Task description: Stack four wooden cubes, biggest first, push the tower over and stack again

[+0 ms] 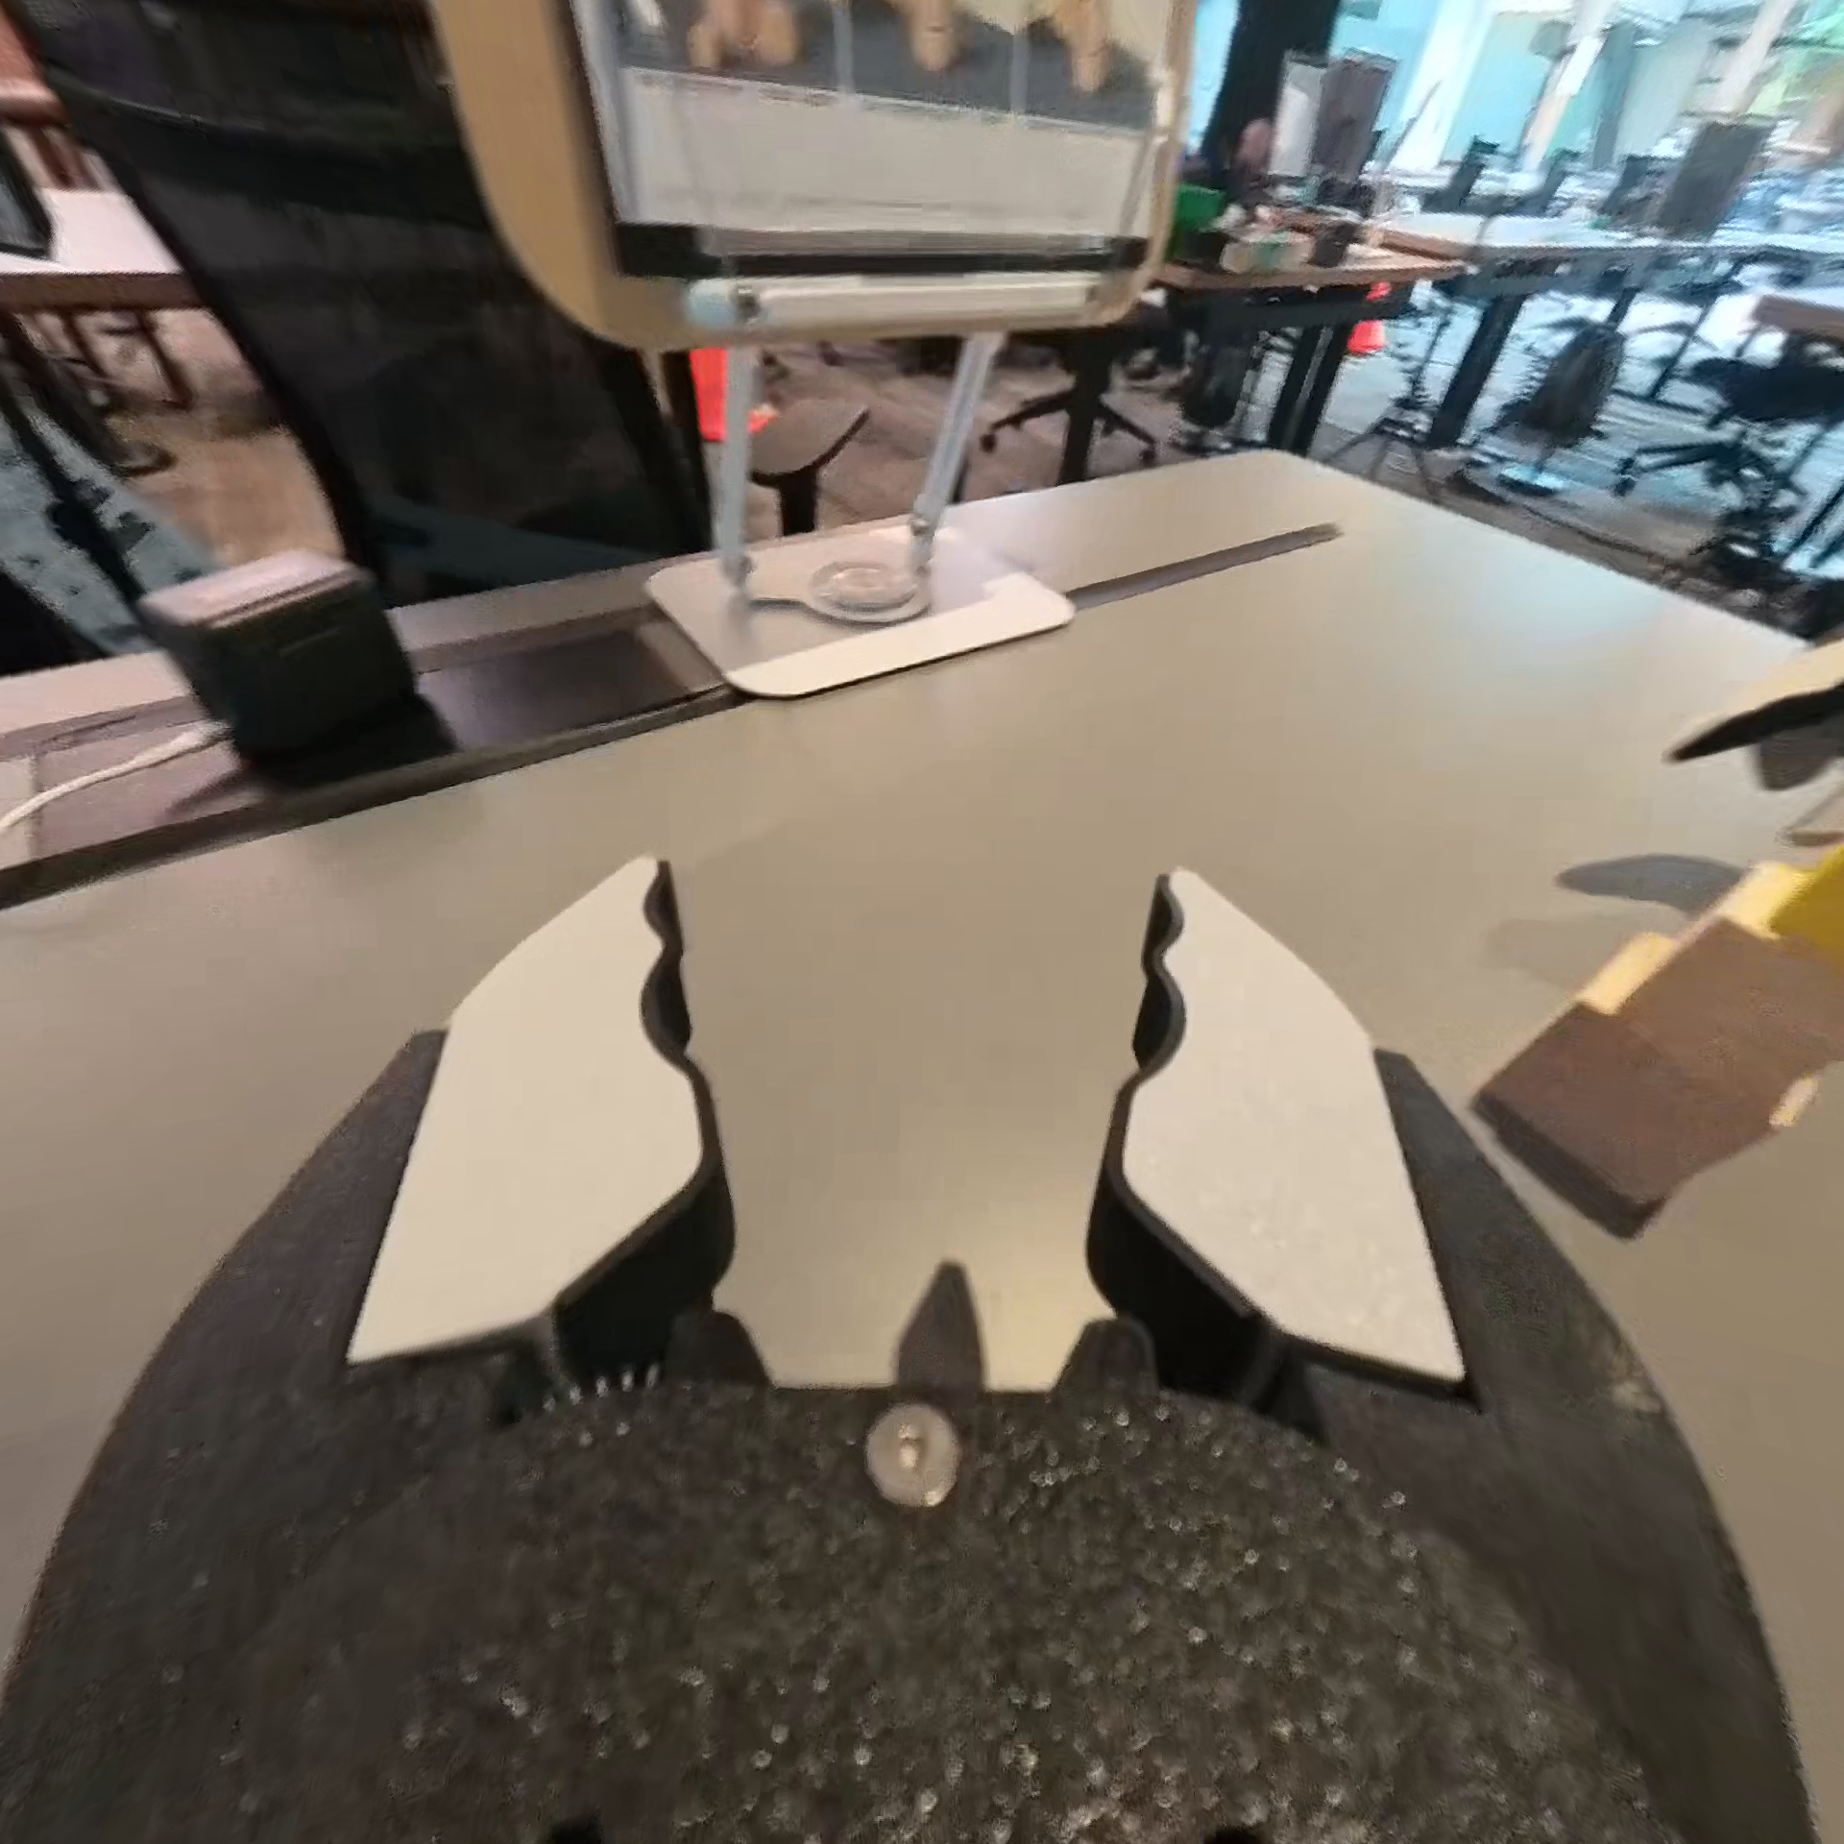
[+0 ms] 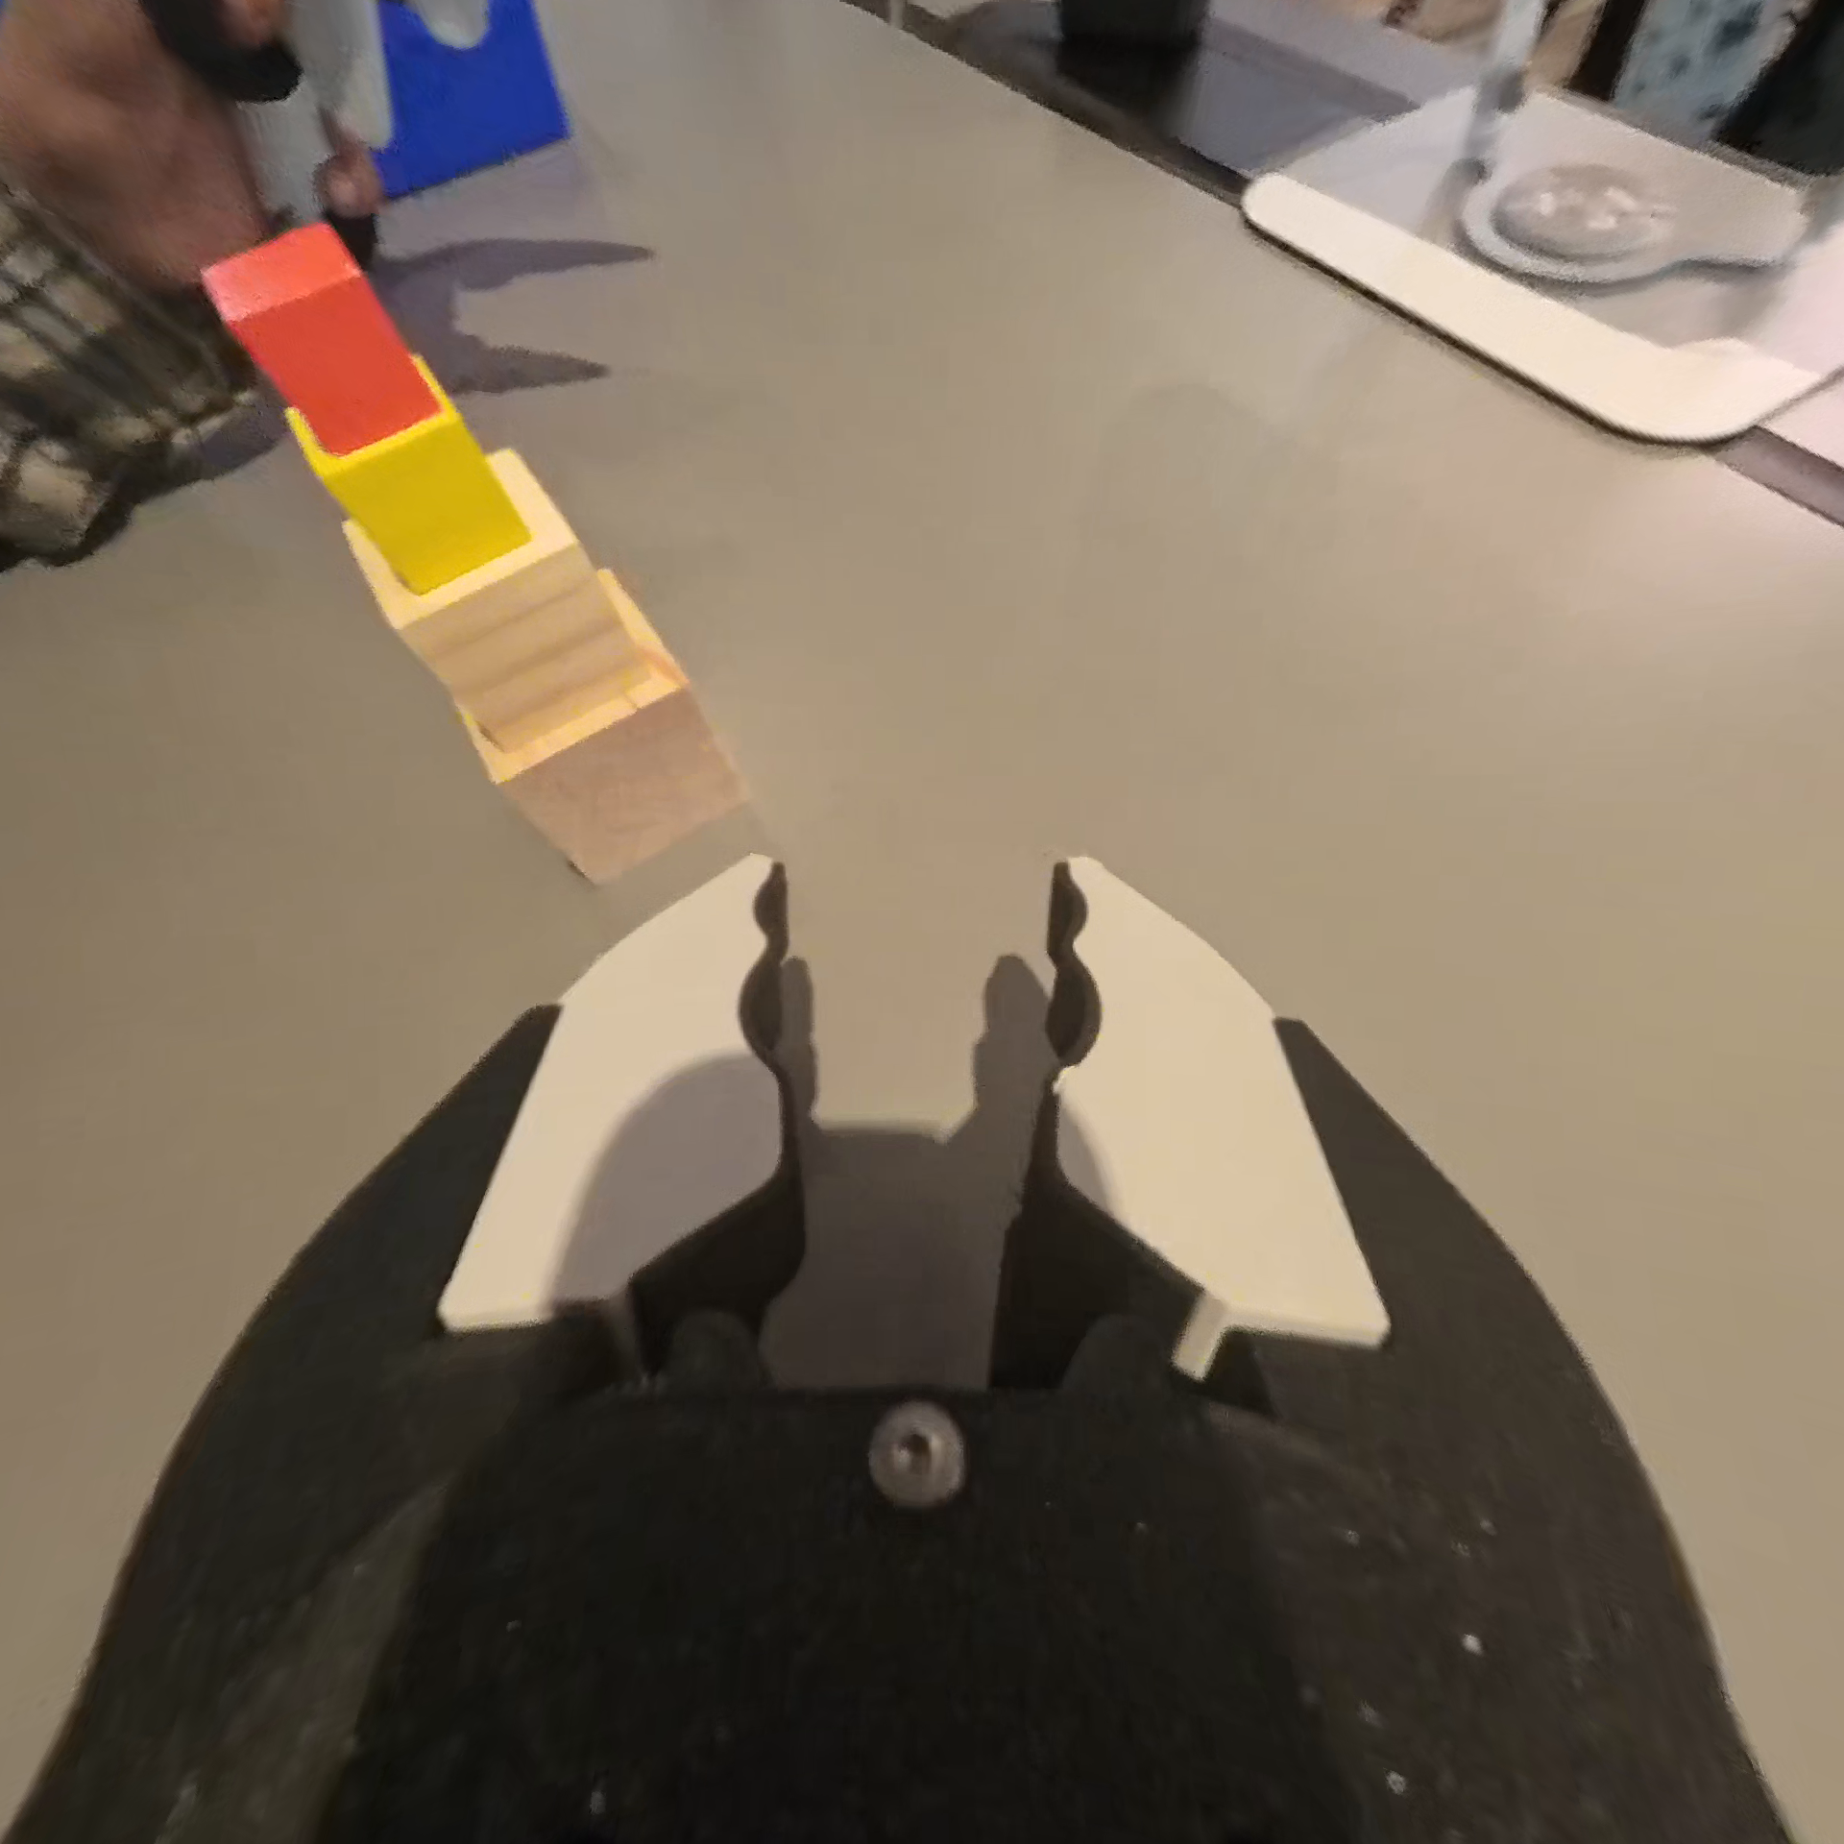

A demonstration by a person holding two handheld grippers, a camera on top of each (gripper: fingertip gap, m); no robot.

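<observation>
In the right wrist view a tower of four cubes stands on the grey table (image 2: 998, 549). A big natural wood cube (image 2: 629, 788) is at the bottom, then a pale wood cube (image 2: 499, 619), a yellow cube (image 2: 429, 499) and a red cube (image 2: 319, 349) on top. My right gripper (image 2: 913, 878) is open and empty, just right of the tower's base and apart from it. My left gripper (image 1: 913, 878) is open and empty over bare table. The tower shows at the right edge of the left wrist view (image 1: 1646, 1098), in shadow, with its top cut off.
A monitor (image 1: 848, 150) stands on a white base plate (image 1: 878, 629), which also shows in the right wrist view (image 2: 1497, 299). A black box (image 1: 279, 659) sits by the cable slot at the back left. A blue block (image 2: 469, 100) and a person's hand (image 2: 100, 150) are behind the tower. About 8 cm separates my right fingertips from the pale wood cube (image 2: 499, 619).
</observation>
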